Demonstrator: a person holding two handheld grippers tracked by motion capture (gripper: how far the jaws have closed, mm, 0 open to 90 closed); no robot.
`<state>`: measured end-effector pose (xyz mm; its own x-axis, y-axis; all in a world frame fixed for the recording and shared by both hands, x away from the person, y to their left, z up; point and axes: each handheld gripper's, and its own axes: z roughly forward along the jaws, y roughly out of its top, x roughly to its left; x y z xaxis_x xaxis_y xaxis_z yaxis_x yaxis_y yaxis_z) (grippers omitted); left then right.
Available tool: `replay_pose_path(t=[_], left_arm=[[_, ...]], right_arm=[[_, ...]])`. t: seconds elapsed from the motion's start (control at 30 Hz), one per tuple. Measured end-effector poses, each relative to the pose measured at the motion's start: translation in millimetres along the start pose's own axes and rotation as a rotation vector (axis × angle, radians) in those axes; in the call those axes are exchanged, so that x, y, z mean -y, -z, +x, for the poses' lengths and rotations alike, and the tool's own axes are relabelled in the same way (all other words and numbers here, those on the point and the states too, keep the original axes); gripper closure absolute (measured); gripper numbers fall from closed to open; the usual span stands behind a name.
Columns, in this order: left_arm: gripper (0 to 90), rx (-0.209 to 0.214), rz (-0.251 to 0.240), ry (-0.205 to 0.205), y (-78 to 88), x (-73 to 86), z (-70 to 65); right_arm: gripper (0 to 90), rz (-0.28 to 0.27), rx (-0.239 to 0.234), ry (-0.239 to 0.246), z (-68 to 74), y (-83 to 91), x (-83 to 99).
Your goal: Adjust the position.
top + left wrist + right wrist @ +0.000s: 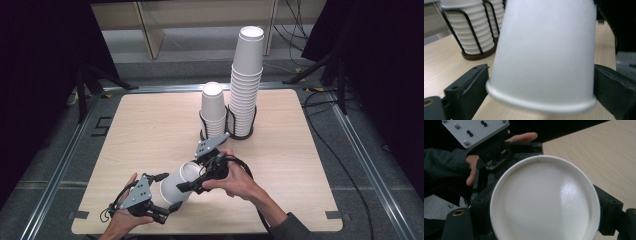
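Observation:
A white paper cup (176, 186) lies on its side above the table's near edge, between my two grippers. My left gripper (164, 195) stands at the cup's mouth end. In the left gripper view its black jaws flank the rolled rim of the cup (544, 50) closely, without a clear squeeze. My right gripper (195, 172) is shut on the cup's base end. The right gripper view faces the cup's recessed bottom (544, 202), with a jaw pressed against each side.
Two stacks of white cups stand in black wire holders at the table's far middle: a tall stack (246, 85) and a short stack (213, 110) to its left. The wooden table (145, 125) has bare room to the left and right.

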<state>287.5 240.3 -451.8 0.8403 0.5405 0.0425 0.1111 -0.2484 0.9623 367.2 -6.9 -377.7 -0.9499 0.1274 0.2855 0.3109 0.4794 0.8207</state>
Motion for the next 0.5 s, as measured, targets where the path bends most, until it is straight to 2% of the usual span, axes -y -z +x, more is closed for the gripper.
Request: replay_pose_path(t=[0.07, 0.13, 0.17, 0.27, 0.3, 0.4, 0.5], left_arm=[[7.3, -0.01, -0.033, 0.028, 1.9, -1.4, 1.9], [11.4, -0.008, -0.074, 0.037, 5.3, -2.3, 4.2], [15.1, -0.006, -0.08, 0.04, 6.7, -2.7, 4.8], [14.3, 0.004, -0.117, 0.05, 5.2, -2.3, 5.4], [14.6, -0.009, -0.09, 0.048, 6.8, -3.0, 5.2], [12.4, -0.009, -0.088, 0.061, 5.4, -2.8, 4.7], [8.2, -0.01, -0.114, 0.063, 2.8, -2.7, 3.8]], right_arm=[[22.6, -0.034, 0.016, -0.002, -4.0, 9.2, 0.1], [22.7, -0.061, 0.023, -0.018, -6.9, 16.1, 0.6], [22.7, -0.073, 0.031, -0.023, -8.5, 19.2, 1.0], [22.7, -0.1, 0.029, -0.041, -12.2, 25.2, 2.5], [22.7, -0.107, 0.022, -0.054, -12.5, 26.3, 2.8], [22.7, -0.121, 0.011, -0.045, -12.4, 27.0, 2.4], [22.8, -0.14, -0.019, -0.057, -11.3, 25.9, 1.6]])
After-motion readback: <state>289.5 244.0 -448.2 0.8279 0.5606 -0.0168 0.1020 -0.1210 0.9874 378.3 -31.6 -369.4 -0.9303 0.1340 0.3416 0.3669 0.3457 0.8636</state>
